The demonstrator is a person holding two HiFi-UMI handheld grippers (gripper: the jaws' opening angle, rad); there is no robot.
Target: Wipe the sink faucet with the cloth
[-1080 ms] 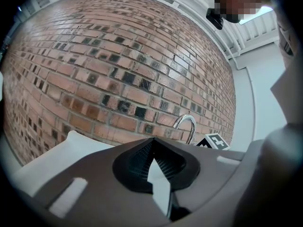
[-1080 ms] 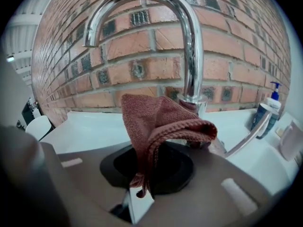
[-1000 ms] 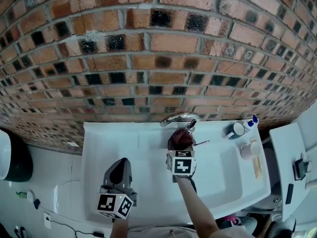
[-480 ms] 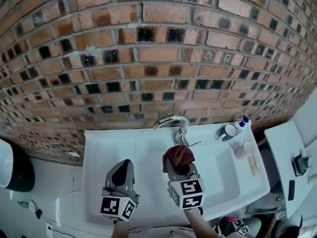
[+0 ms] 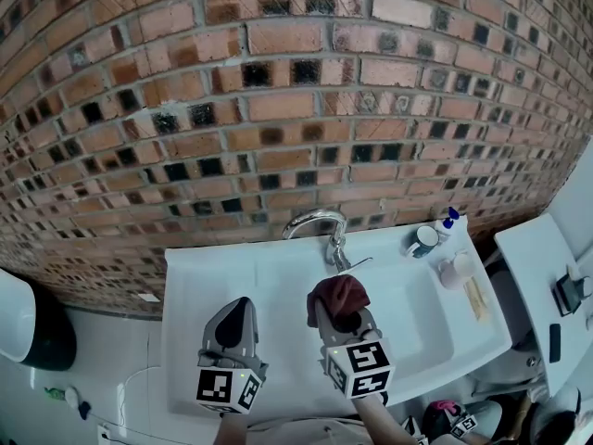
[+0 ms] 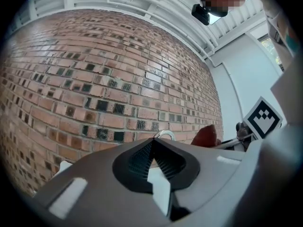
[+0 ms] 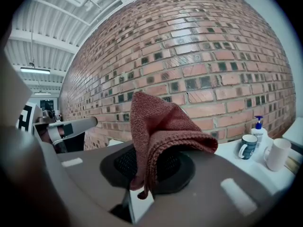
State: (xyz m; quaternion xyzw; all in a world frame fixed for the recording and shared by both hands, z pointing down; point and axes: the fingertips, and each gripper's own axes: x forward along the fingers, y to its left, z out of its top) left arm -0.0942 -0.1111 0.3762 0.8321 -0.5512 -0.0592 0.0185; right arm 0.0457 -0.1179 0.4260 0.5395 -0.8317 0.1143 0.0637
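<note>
A chrome faucet [image 5: 320, 226] curves over the back rim of the white sink [image 5: 408, 327], against the brick wall. My right gripper [image 5: 337, 308] is shut on a dark red cloth [image 5: 339, 295], held just in front of the faucet base and apart from it. In the right gripper view the cloth [image 7: 158, 131] drapes over the closed jaws. My left gripper [image 5: 235, 314] hovers over the sink's left part, shut with nothing in it. The faucet [image 6: 164, 135] and the cloth [image 6: 206, 136] show beyond my left gripper [image 6: 152, 145] in its own view.
At the sink's back right stand a dark mug [image 5: 423, 241], a pump bottle [image 5: 447, 222] and a white cup [image 5: 454, 271]. A white counter [image 5: 542, 276] with small items lies to the right. A brick wall [image 5: 278, 109] rises behind.
My right gripper has pulled back from the faucet toward me with the cloth still in it. The left gripper has barely moved.
</note>
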